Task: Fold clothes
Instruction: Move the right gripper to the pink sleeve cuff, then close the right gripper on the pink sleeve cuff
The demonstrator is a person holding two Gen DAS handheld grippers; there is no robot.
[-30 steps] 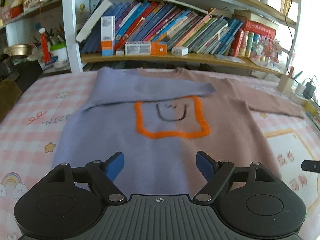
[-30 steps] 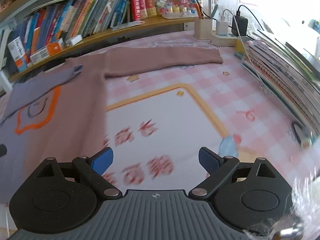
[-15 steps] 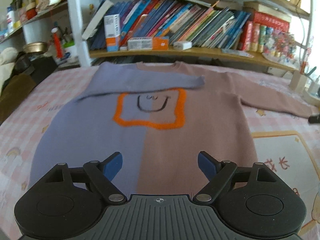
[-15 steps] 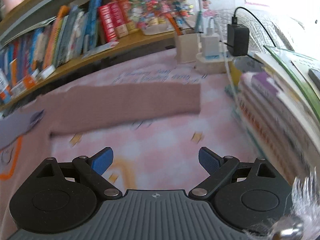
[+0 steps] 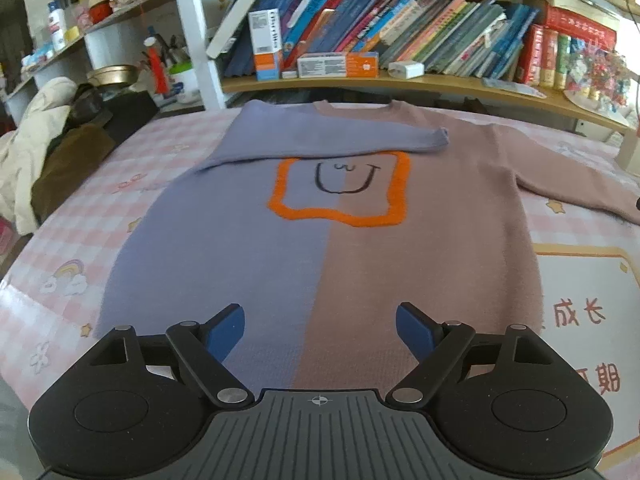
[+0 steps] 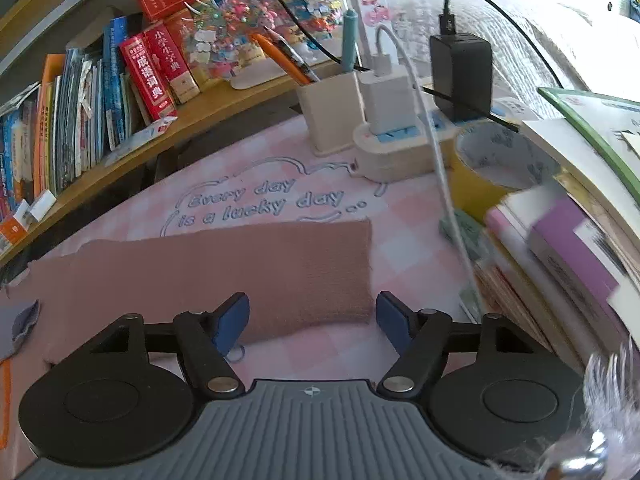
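A sweater [image 5: 320,240], half lilac and half dusty pink with an orange square and a smiley on the chest, lies flat on the pink checked cloth. Its lilac sleeve [image 5: 340,140] is folded across the chest. The pink sleeve [image 6: 224,272] stretches out to the right. My left gripper [image 5: 320,330] hovers open over the sweater's hem, nothing between its fingers. My right gripper [image 6: 312,316] stands just above the pink sleeve's cuff end, its jaws closing, the cuff lying between the blue pads without being pinched.
A bookshelf [image 5: 400,80] runs along the back edge. Near the cuff stand a pen holder [image 6: 332,112], a power strip with chargers [image 6: 400,144], a tape roll [image 6: 492,160] and a stack of books [image 6: 568,240]. Clothes pile [image 5: 44,148] at far left.
The right gripper swept right along the pink sleeve to its cuff and its jaws narrowed. The left gripper shifted a little over the sweater's hem, then held still.
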